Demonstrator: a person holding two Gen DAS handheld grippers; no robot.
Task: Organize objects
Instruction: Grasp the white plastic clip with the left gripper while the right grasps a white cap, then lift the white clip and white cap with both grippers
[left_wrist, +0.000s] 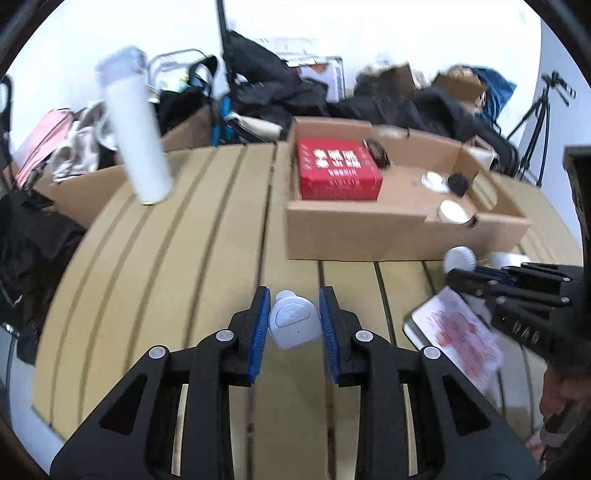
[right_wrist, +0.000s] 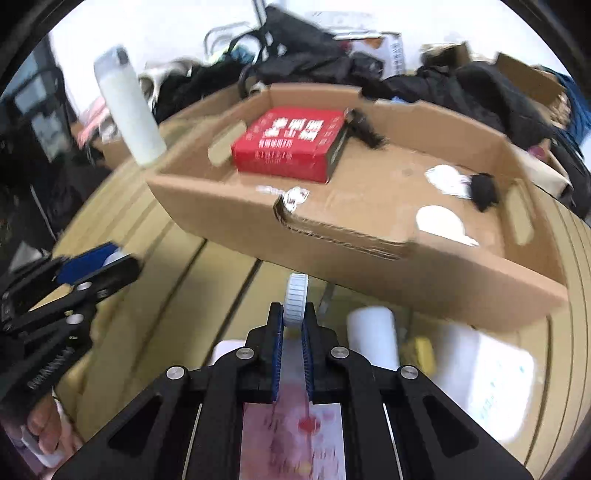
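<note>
Right gripper (right_wrist: 294, 321) clamps white ribbed cap (right_wrist: 295, 300) edgewise; cardboard box (right_wrist: 354, 254) behind holds red box (right_wrist: 291, 142); left gripper (right_wrist: 96, 263) at left edge.

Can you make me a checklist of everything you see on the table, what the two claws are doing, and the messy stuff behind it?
Surface: tan slatted table.
Job's things: cardboard tray holding a red box, white discs and small dark items; pink printed packet lies outside it.
Clutter: tall white bottle stands on the table.
Grippers: left gripper shut on white earbud case; right gripper shut on ribbed white cap.
Cables: nothing seen.
Surroundings: bags, dark clothes, tripod.
</note>
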